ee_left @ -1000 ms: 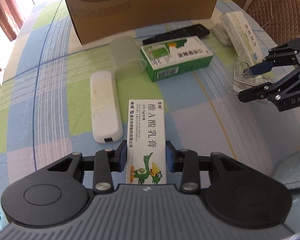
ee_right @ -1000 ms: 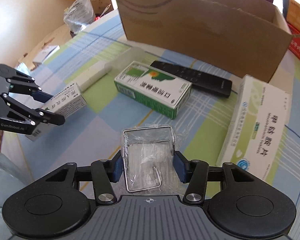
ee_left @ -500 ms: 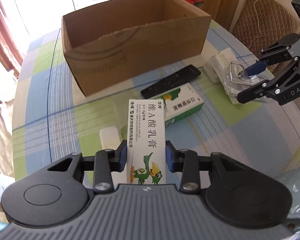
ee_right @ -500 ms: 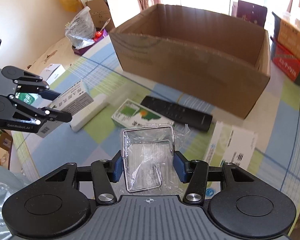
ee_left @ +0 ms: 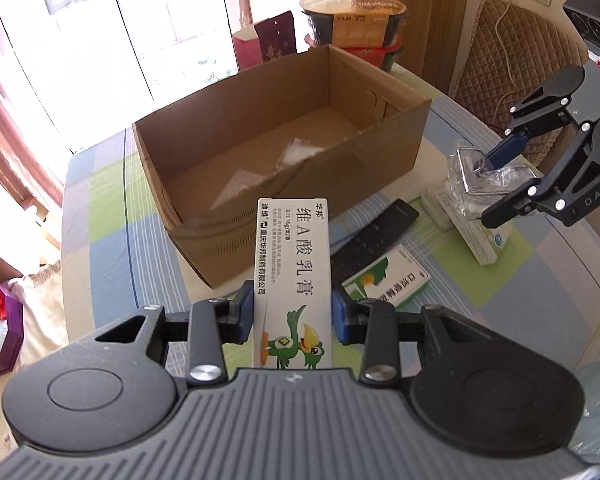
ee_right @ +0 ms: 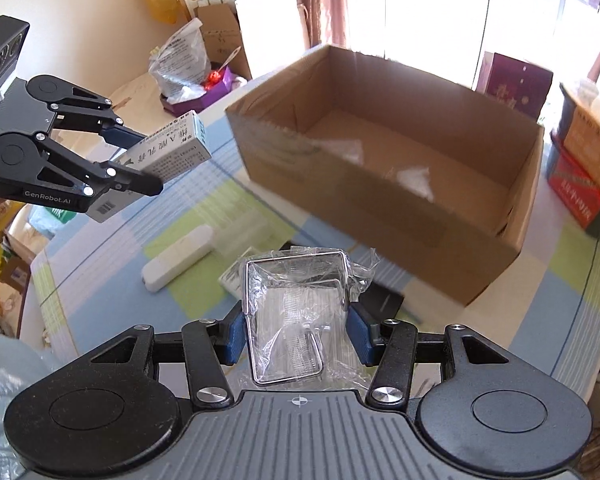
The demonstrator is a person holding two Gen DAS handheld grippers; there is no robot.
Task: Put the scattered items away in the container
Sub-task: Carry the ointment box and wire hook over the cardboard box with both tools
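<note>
Both grippers have lifted off the counter [ee_left: 100, 216] since a second ago: left gripper [ee_left: 293, 316], clamped on the white ointment box [ee_left: 292, 280], now sits lower centre facing the open cardboard box [ee_left: 228, 240], and right gripper [ee_right: 296, 332], gripping the plastic-wrapped wire clip pack [ee_right: 296, 312], is raised too, so both look ready to drop in. Black remote [ee_left: 374, 240], green medicine box [ee_left: 388, 284] and white remote [ee_right: 178, 258] remain on the checked cloth; sunlit windows behind, cluttered room.
</note>
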